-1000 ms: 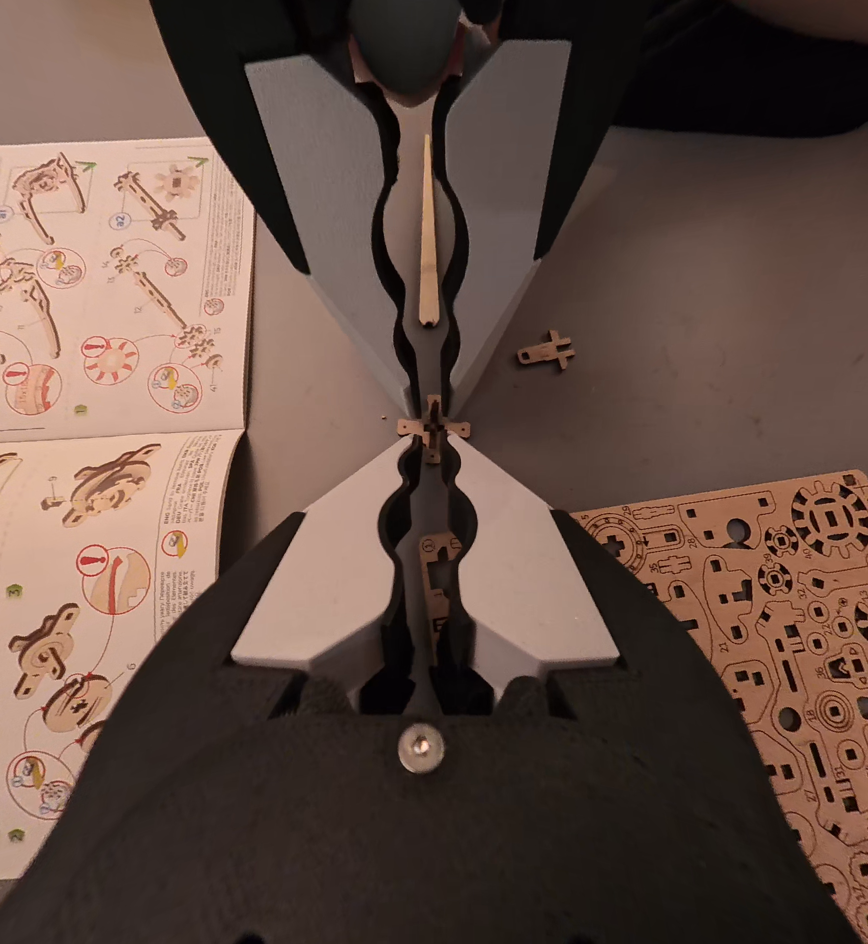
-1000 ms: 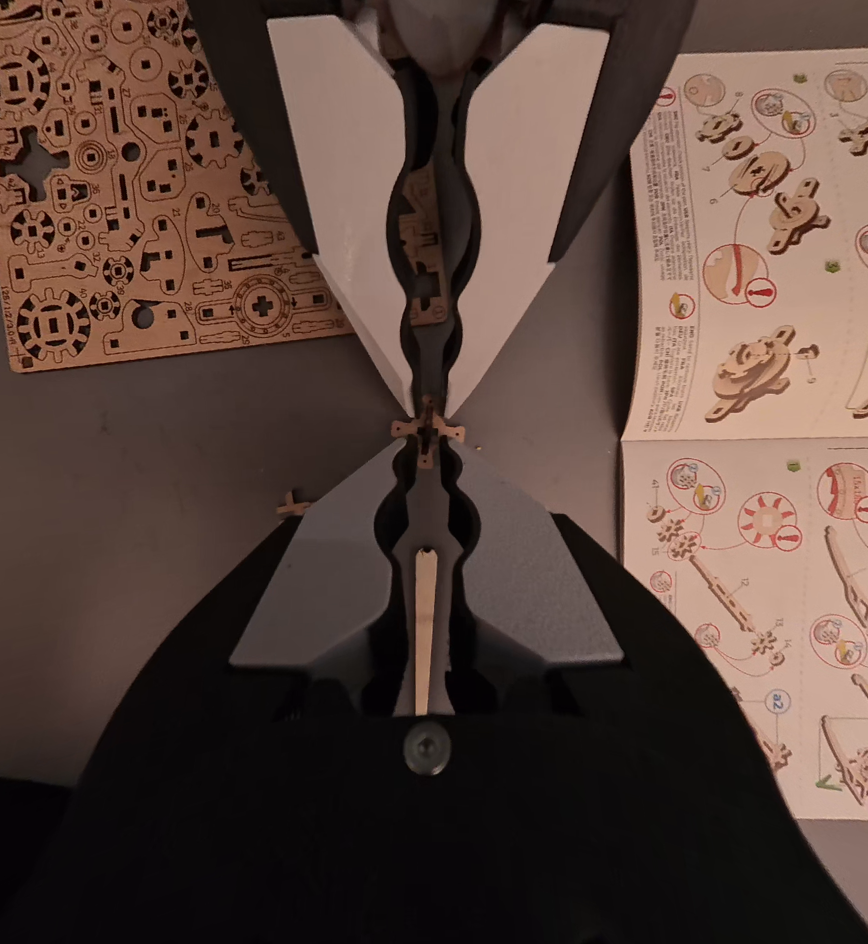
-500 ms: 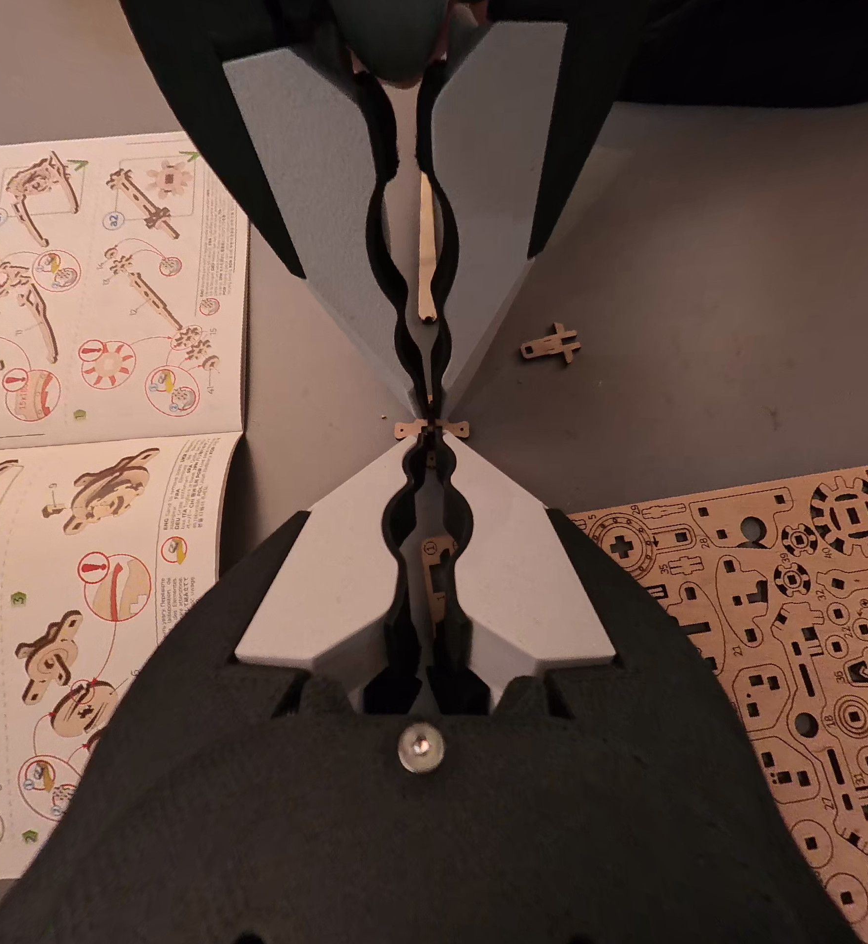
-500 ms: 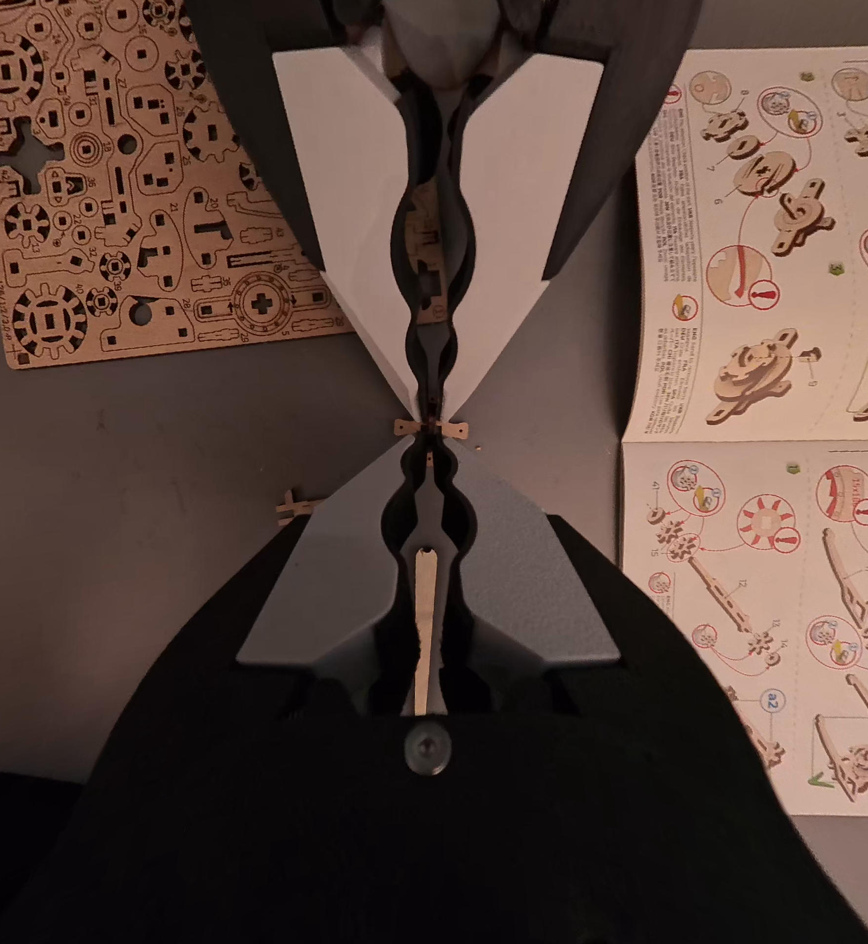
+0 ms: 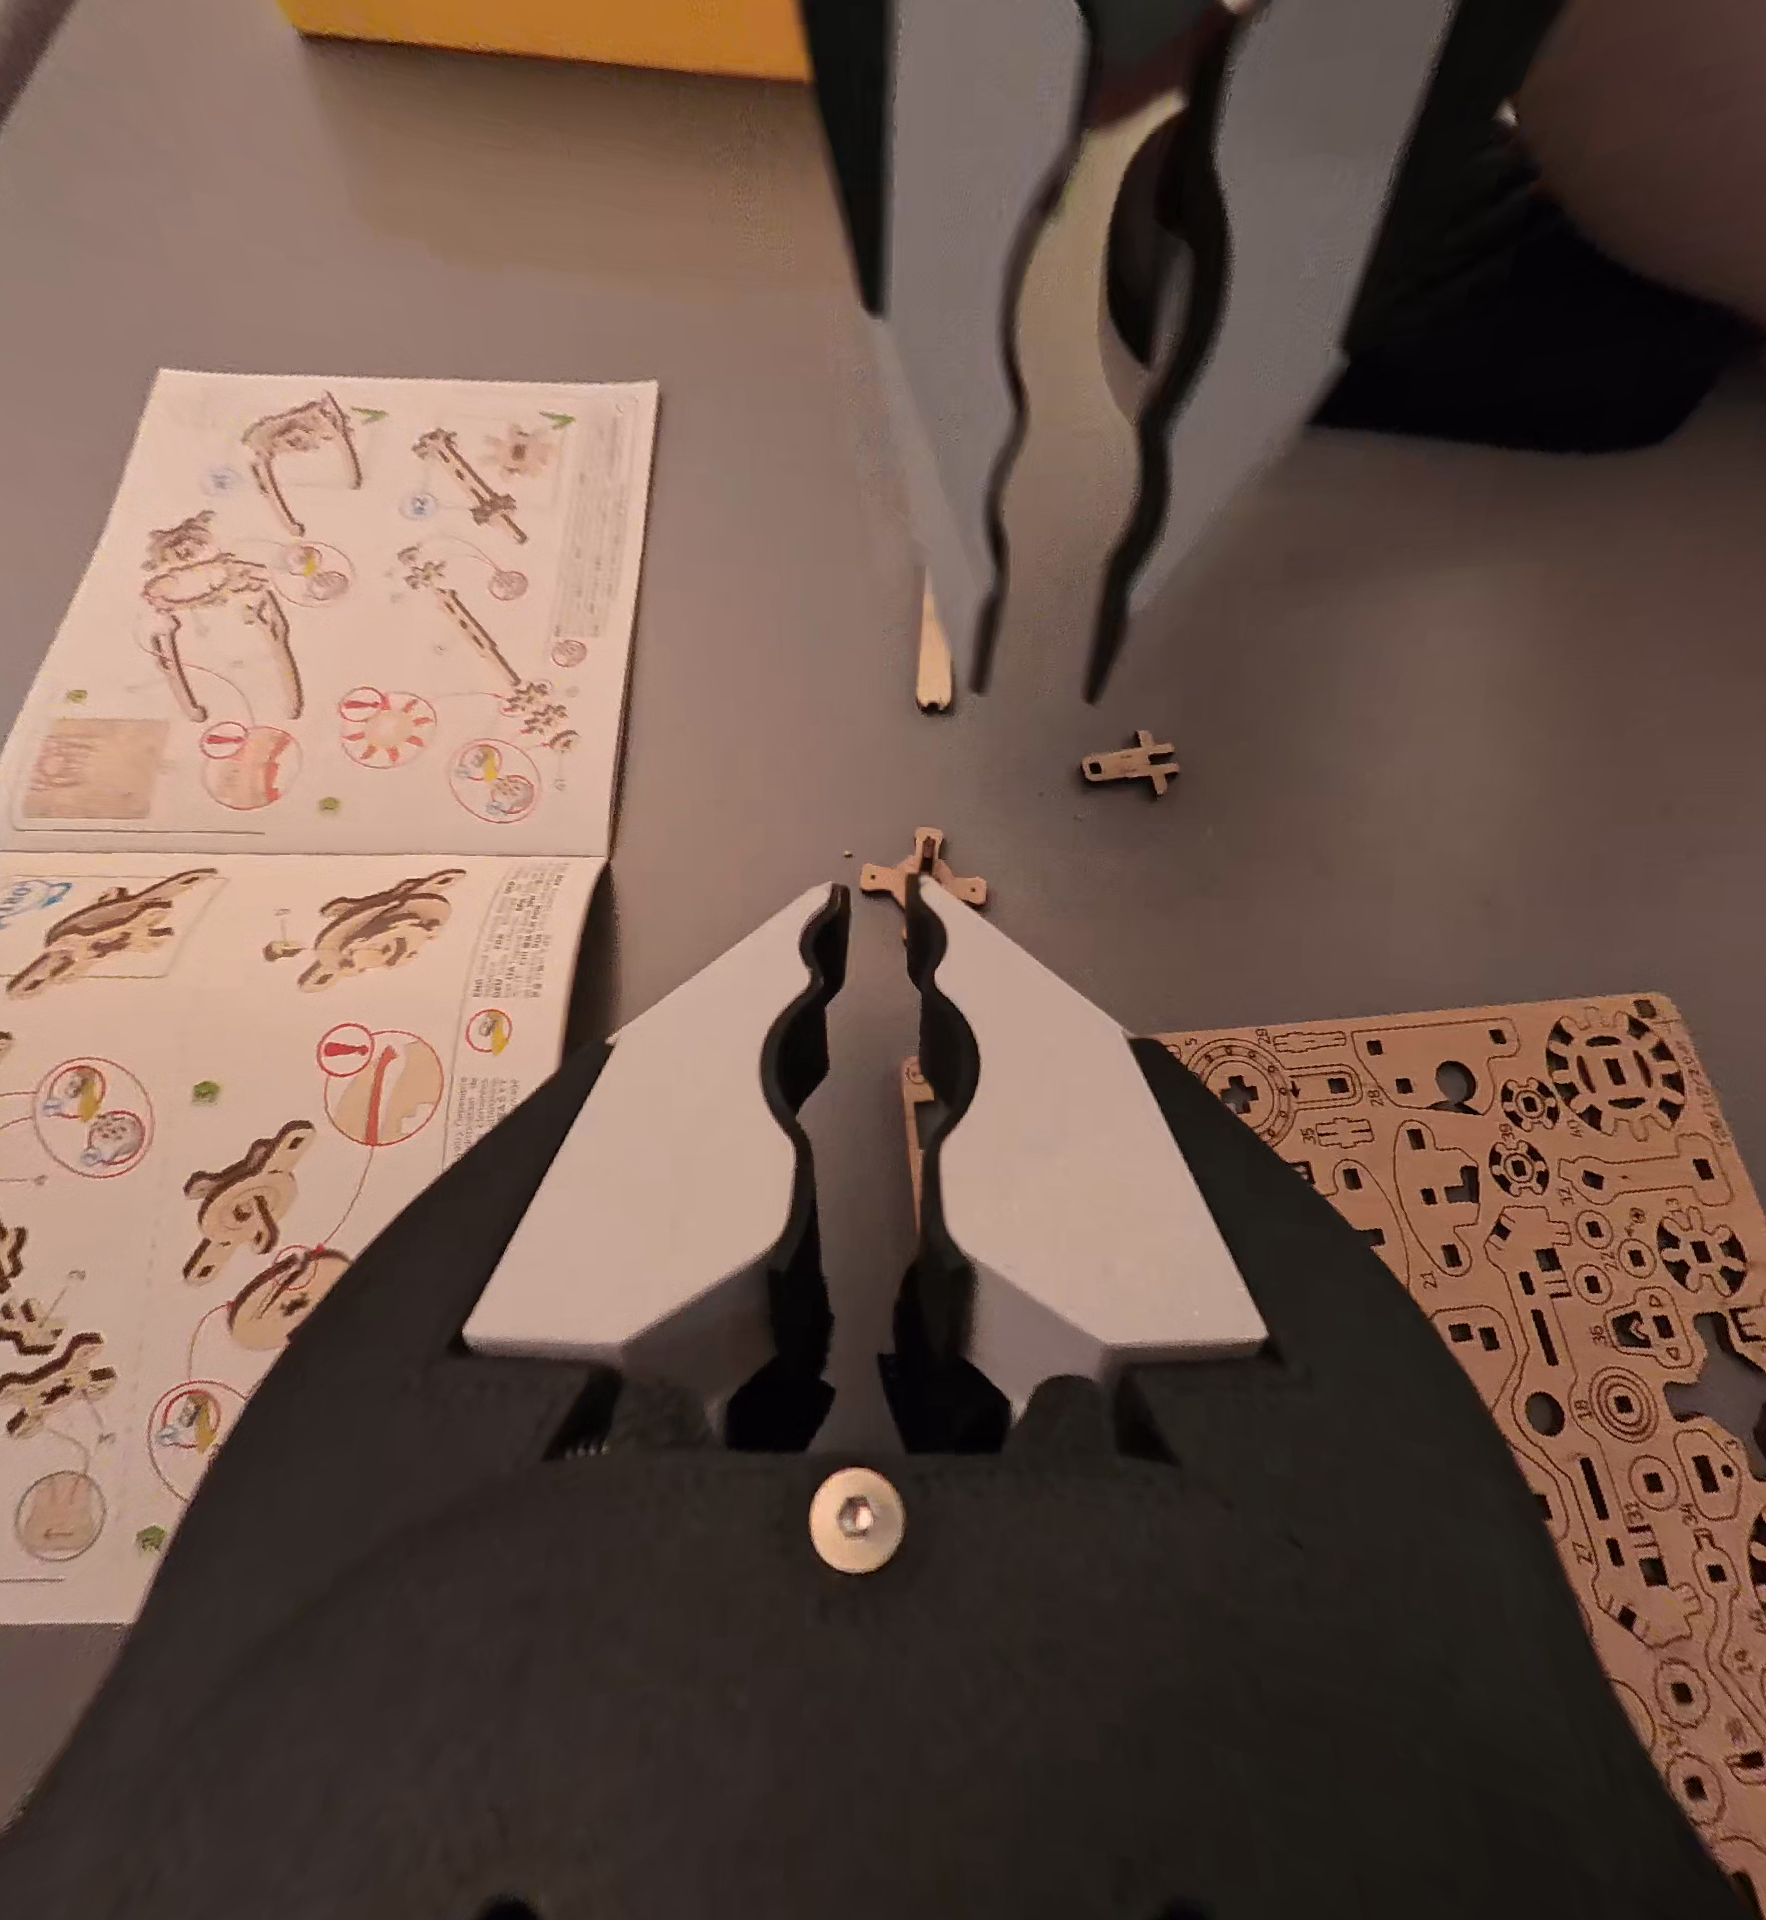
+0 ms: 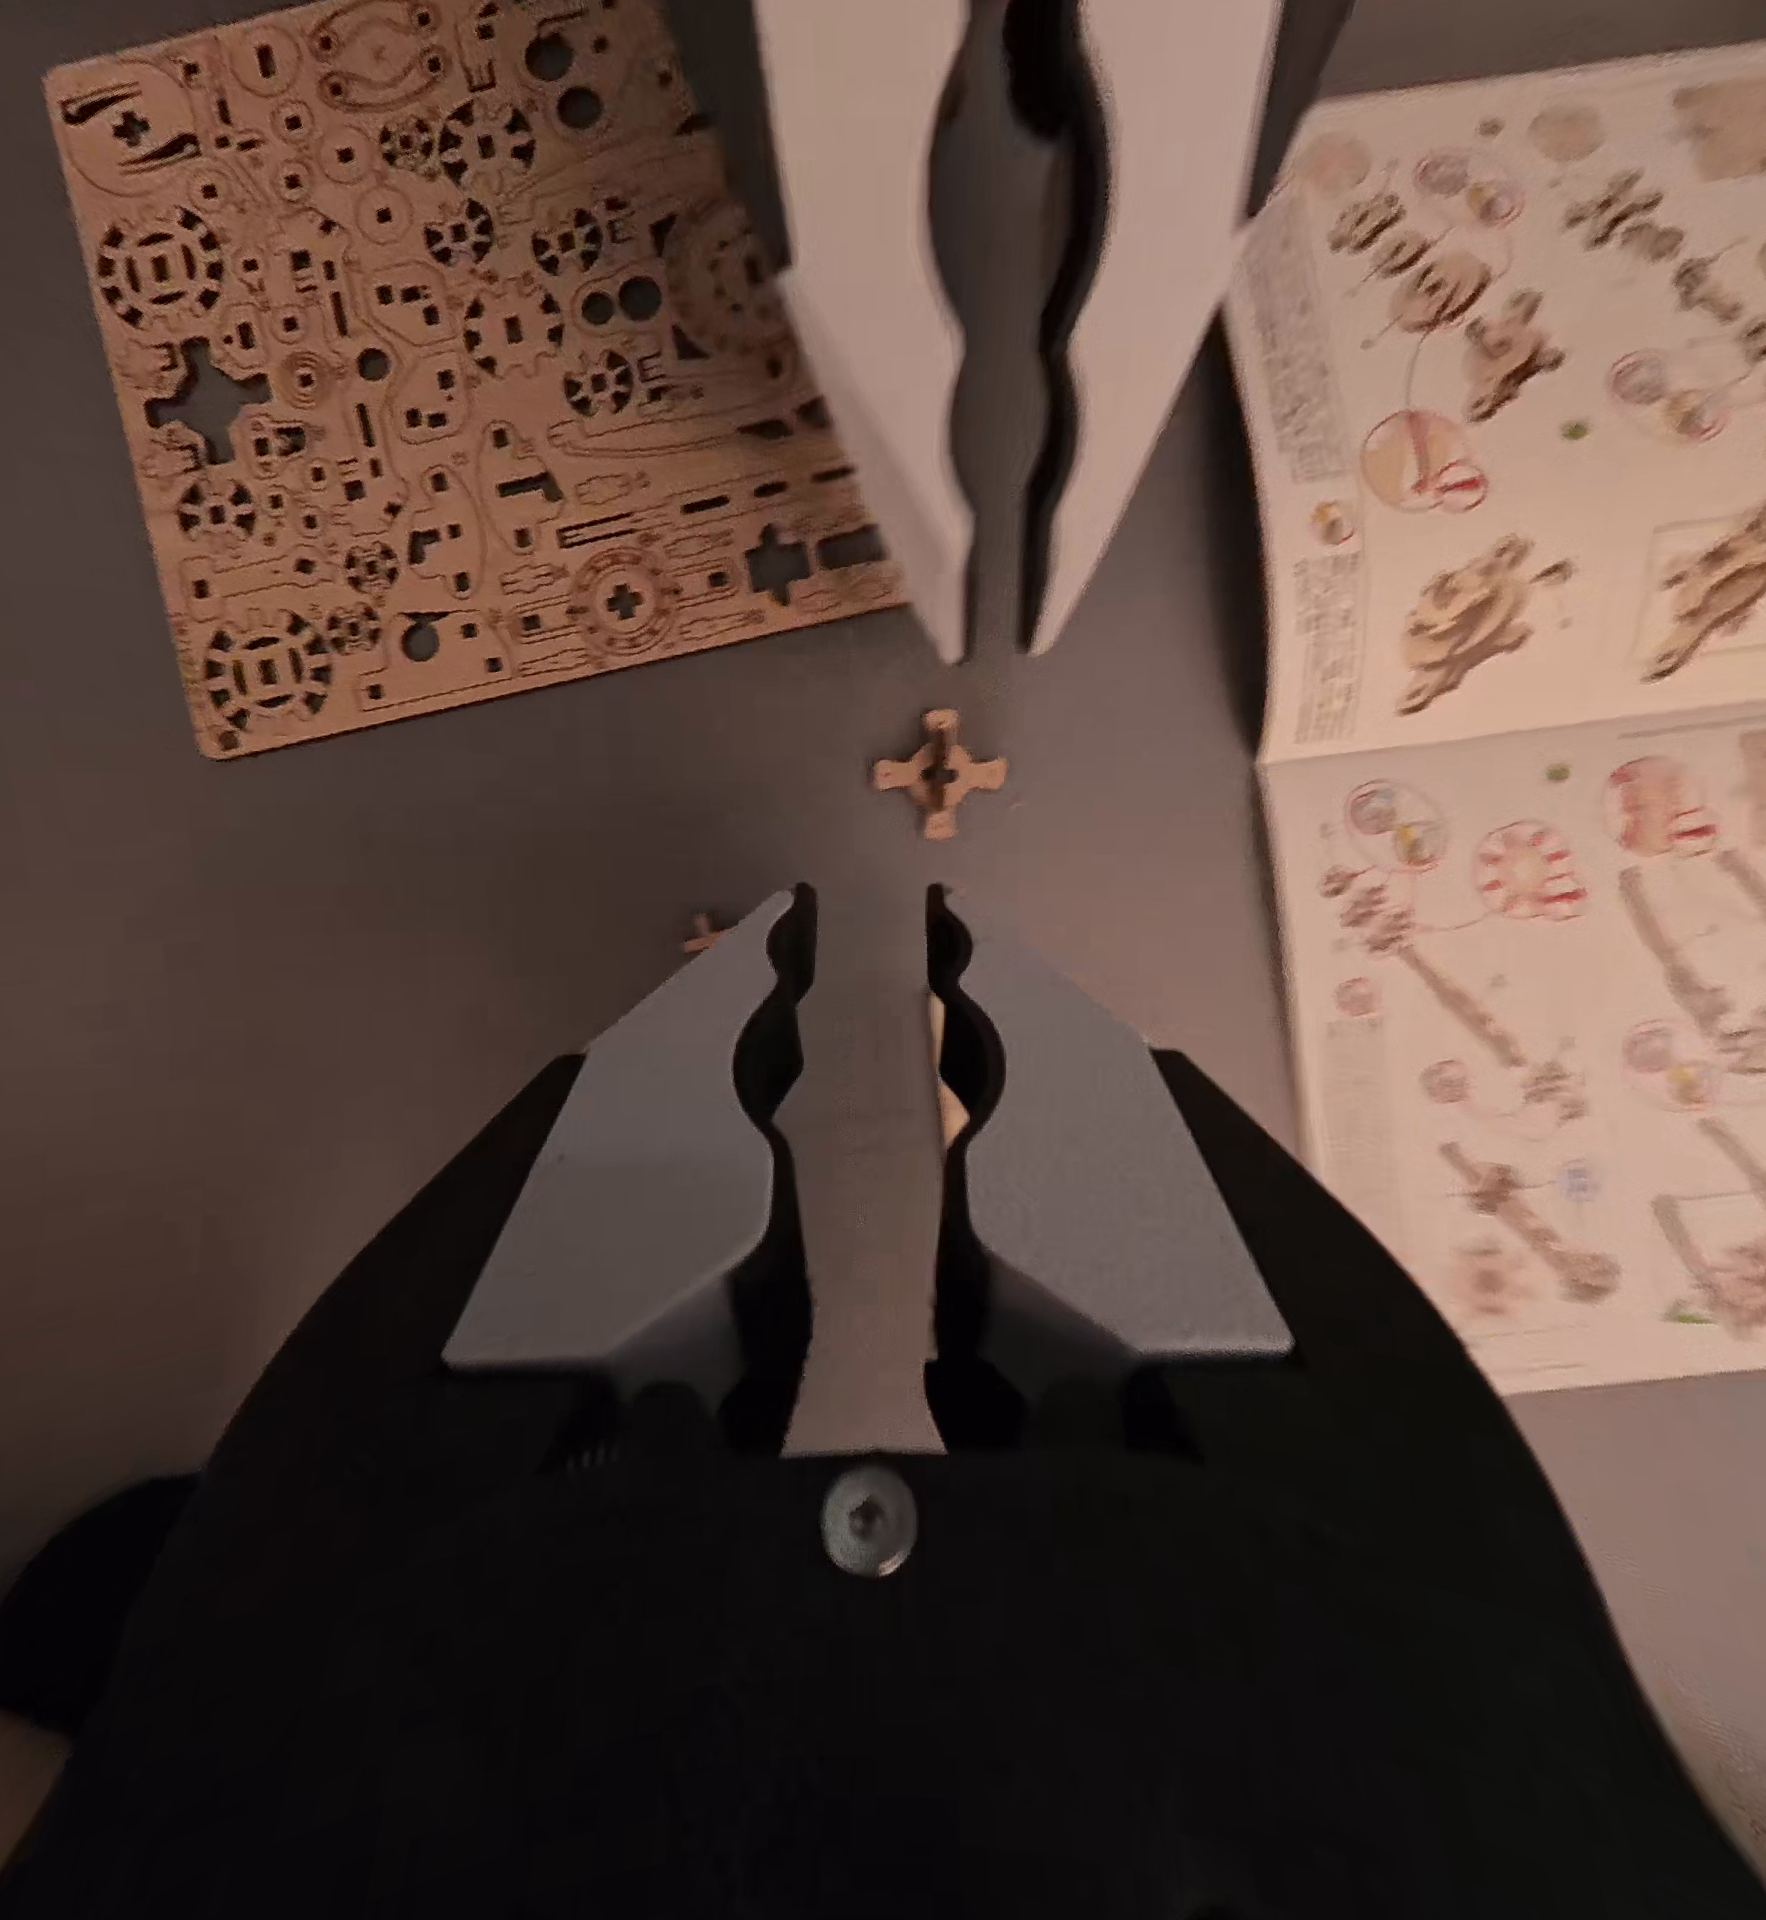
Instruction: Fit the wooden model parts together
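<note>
Both grippers have drawn apart and opened since half a second ago, when their tips met on the small wooden piece and pinched it between them. Now the left gripper (image 5: 877, 902) has its jaws slightly parted and holds nothing; its right fingertip sits just beside, perhaps touching, the joined cross piece (image 5: 920, 879). The right gripper (image 6: 863, 902) is open by a moderate gap, empty, and clear of that piece.

The joined cross piece (image 6: 939, 774) lies loose on the grey table (image 6: 443, 935), between the two sets of tips. In the right wrist view it reads as two short slats slotted crosswise. One slat runs left to right, the other near to far, so no single long axis stands out.

A second loose part (image 5: 1131, 764) lies to the right and a little farther off in the left wrist view. Its long axis runs left to right, with the round holed end at the left. A pale wooden stick (image 5: 931, 665) lies near the far gripper's tips, running near to far. The laser-cut parts sheet (image 5: 1544, 1299) is at near right, and the open instruction booklet (image 5: 266, 935) at left.

Risks, as a judgement: the cross is tiny and light, so a brush from the nearby left fingertip could flick it away or pull the slotted joint apart. Whether the joint is fully seated cannot be told. The blur in the right wrist view suggests fast motion, which raises the chance of a knock.
</note>
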